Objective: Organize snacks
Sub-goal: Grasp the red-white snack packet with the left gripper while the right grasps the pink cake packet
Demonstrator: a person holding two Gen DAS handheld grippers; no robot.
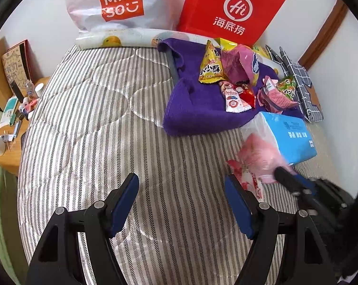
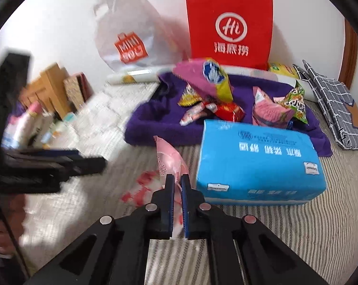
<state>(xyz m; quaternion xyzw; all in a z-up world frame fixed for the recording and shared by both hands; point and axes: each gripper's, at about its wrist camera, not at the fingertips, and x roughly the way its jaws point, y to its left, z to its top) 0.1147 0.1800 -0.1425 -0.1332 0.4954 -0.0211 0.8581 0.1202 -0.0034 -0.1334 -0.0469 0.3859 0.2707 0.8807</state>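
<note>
Two claws work over a striped bed (image 1: 95, 118). The right claw (image 2: 177, 185) is clenched on a pink snack packet (image 2: 170, 163), lifting it just beside a blue tissue pack (image 2: 259, 163); a red-and-white wrapper (image 2: 141, 187) lies on the bed below it. The left claw (image 1: 181, 190) hangs released with nothing between its pads. More snacks (image 1: 235, 78) are heaped on a purple towel (image 1: 197, 109), in front of a red bag (image 1: 228, 9) and a white bag (image 1: 117, 2).

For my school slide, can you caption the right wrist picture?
Right hand-held gripper pinching a pink snack packet beside the blue tissue pack.
</note>
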